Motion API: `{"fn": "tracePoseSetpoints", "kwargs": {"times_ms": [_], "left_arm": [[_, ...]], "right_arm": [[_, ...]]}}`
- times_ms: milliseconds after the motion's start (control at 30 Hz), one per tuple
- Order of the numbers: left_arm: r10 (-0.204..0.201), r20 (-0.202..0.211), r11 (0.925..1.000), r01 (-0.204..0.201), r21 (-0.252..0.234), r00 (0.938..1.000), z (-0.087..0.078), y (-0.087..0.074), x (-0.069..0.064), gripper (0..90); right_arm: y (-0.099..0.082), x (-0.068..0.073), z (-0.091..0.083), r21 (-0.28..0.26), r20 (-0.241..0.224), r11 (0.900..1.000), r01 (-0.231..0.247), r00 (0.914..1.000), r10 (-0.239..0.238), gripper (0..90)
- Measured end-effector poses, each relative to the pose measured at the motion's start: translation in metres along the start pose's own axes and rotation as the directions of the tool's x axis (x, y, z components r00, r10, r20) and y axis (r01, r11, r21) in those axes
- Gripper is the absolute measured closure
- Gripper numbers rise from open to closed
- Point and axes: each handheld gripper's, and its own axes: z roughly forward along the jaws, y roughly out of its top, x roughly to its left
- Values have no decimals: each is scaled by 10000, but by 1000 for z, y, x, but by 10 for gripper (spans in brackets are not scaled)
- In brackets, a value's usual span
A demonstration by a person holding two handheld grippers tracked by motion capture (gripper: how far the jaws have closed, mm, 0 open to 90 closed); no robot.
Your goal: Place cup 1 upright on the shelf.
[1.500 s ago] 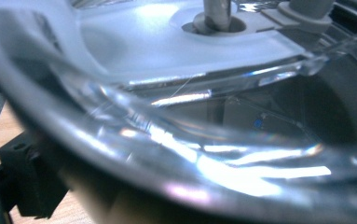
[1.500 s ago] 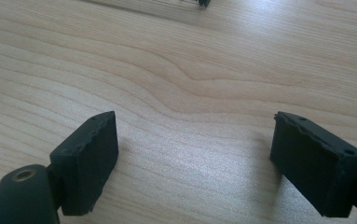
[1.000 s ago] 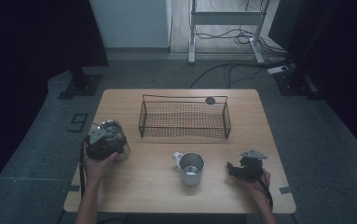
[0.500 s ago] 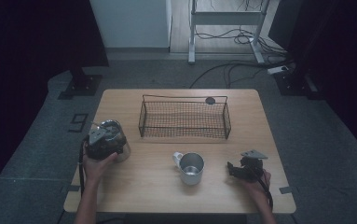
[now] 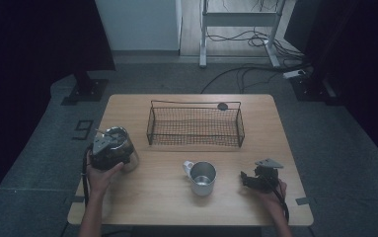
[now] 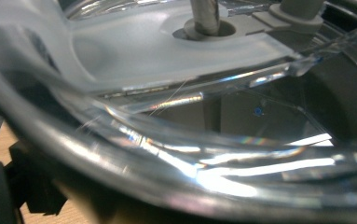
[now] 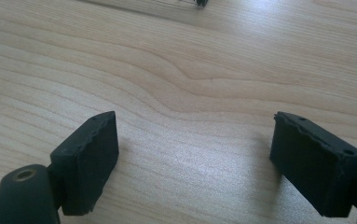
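A glass pot point(image 5: 119, 147) is held at the table's point(image 5: 142, 197) left edge by the left gripper point(image 5: 108, 150). The right gripper point(image 5: 248, 178), spread and empty, is rested right of a metal mug point(image 5: 202, 177).

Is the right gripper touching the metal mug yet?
Apart. The high view shows bare table between the right gripper and the metal mug; the right gripper view shows open jaws over bare wood.
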Motion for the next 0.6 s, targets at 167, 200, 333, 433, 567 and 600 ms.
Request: {"fn": "tracePoseSetpoints", "kwargs": {"times_ms": [167, 200, 333, 433, 567, 600], "left_arm": [[29, 32, 9999, -28, -109, 10000, -4, 1, -1, 40], [24, 40, 9999, -24, -131, 10000, -4, 1, -2, 40], [31, 74, 9999, -30, -152, 10000, -4, 2, -2, 40], [88, 76, 9999, -87, -83, 9999, -3, 2, -3, 40], [111, 120, 9999, -109, -114, 9999, -3, 2, -5, 40], [133, 118, 9999, -132, -108, 9998, -4, 2, -5, 40]], "right_arm": [[0, 0, 0, 0, 0, 10000, 1, 10000, -1, 148], [0, 0, 0, 2, -1, 10000, 0, 10000, 0, 148], [0, 0, 0, 6, -6, 10000, -5, 10000, 5, 148], [0, 0, 0, 9, -5, 10000, -6, 10000, 6, 148], [0, 0, 0, 8, -6, 10000, -3, 10000, 3, 148], [0, 0, 0, 3, -3, 10000, -9, 10000, 9, 148]]}}
